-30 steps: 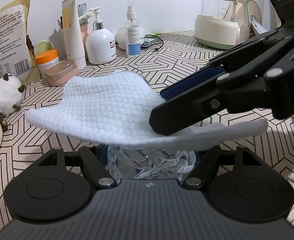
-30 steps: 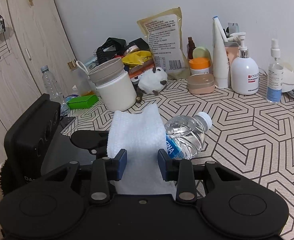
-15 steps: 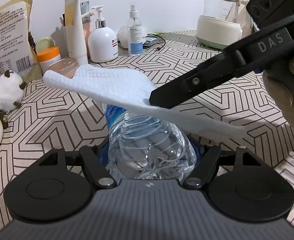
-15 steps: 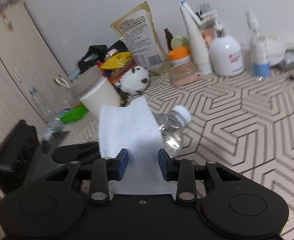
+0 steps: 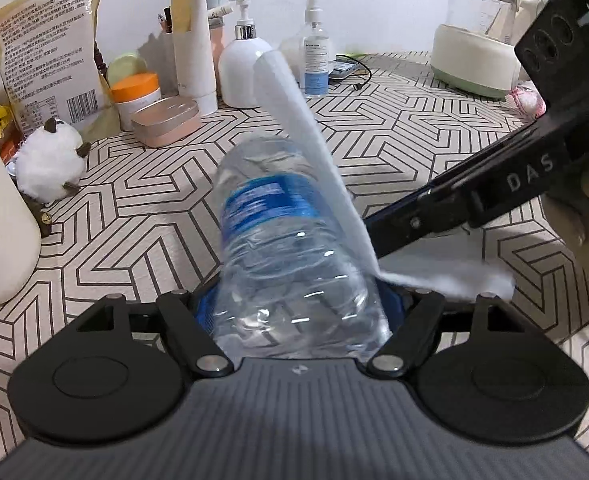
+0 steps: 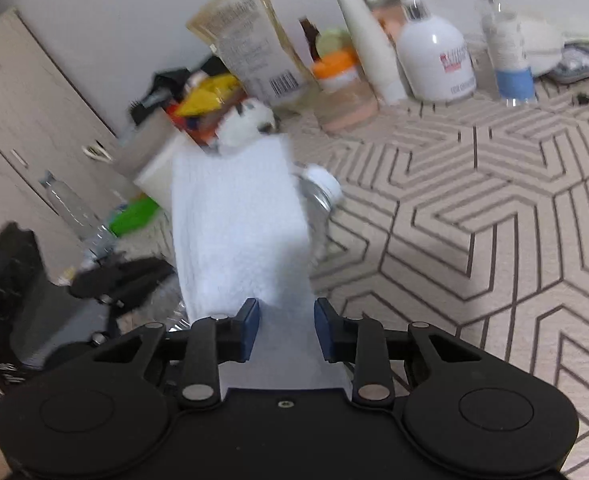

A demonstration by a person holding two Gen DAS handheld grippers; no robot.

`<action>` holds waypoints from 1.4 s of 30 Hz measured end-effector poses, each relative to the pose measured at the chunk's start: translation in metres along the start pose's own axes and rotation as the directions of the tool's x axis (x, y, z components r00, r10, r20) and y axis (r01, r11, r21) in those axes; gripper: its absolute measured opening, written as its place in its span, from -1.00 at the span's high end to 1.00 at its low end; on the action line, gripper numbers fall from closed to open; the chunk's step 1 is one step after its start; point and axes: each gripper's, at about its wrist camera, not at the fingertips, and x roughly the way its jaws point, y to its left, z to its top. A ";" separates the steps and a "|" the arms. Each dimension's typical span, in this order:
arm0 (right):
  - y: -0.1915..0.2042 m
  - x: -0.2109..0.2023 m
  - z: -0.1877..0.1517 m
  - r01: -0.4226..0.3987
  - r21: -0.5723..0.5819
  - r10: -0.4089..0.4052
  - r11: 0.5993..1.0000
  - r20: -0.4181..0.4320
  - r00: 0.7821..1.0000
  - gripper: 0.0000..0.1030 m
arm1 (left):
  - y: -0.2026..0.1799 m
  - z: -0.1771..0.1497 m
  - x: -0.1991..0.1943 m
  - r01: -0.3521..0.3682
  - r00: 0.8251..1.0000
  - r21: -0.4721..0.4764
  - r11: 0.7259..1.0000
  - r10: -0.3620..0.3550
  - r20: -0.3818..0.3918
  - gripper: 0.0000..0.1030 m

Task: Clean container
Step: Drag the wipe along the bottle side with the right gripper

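Left gripper (image 5: 294,304) clamps the clear plastic water bottle (image 5: 282,248) steady; right gripper (image 6: 286,328), closed on the white textured cloth (image 6: 238,236), drapes it alongside for wiping.

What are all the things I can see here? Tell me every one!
water bottle: 1, clear with blue label, lying in the left gripper's jaws
cloth: 1, white, draped along the bottle's side
food bag: 1, tan, back left by wall
plush toy: 1, white, left on table
jar: 1, orange lid, near bag
flat case: 1, pink, before the jar
tube: 1, cream, by wall
pump bottle: 1, white, back middle
spray bottle: 1, clear and blue, back middle
kettle: 1, glass on pale base, back right
table: 1, beige with geometric lines
left gripper: black, shut on bottle
right gripper: black, pinching cloth
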 end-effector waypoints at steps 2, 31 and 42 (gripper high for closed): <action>0.004 0.003 0.000 0.005 -0.016 -0.005 1.000 -0.002 1.000 0.38 | 0.002 0.000 -0.001 -0.004 1.000 -0.004 1.000 0.004 0.006 -0.33; 0.024 0.027 0.019 0.066 -0.073 -0.064 0.995 0.024 0.998 0.45 | 0.024 0.005 -0.013 -0.035 0.999 -0.072 0.997 0.034 -0.013 -0.53; 0.037 0.024 0.013 -0.035 -0.110 0.039 0.993 0.031 0.999 0.89 | 0.019 -0.003 -0.007 -0.070 0.997 -0.062 0.996 0.072 0.041 -0.31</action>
